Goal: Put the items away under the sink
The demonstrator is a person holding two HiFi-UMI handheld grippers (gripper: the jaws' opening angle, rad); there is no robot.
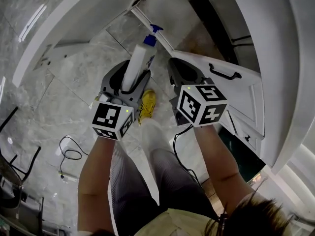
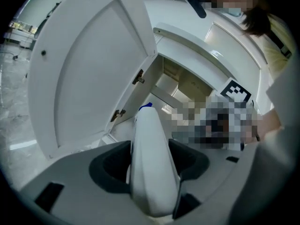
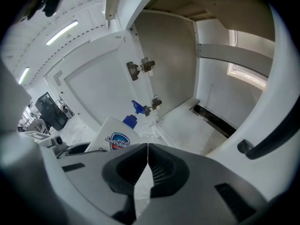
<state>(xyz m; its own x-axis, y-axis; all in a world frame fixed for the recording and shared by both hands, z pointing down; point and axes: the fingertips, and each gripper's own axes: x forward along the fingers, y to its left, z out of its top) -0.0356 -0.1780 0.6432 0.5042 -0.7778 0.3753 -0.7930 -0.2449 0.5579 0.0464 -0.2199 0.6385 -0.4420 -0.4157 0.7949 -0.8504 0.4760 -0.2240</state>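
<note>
Looking down from the head view, the left tongs (image 1: 132, 77) are clamped on a white pump bottle (image 1: 141, 55), which leans up and away from them, its blue pump head pointing toward the open cabinet (image 1: 172, 6) under the sink. The right tongs (image 1: 180, 67) hang just beside them on the right, close to a swung-out white door (image 1: 246, 90) with a black handle (image 1: 224, 73). Each tool carries its marker cube, and a yellow shoe (image 1: 147, 104) stands on the marble floor (image 1: 74, 77) between them.

In the left gripper view the bottle's white body fills the gap between the dark pads, both pressing on its sides; only a sliver of blue shows at its far end. Beyond it stand the other open door (image 2: 89, 69) with two hinges (image 2: 138, 77) and the pale cabinet interior.

In the right gripper view the jaws are closed together with nothing between them. The bottle shows at lower left with a blue-and-red badge, probably a soap brand. It is outside the cabinet, short of the bare cabinet floor (image 3: 187, 125).
</note>
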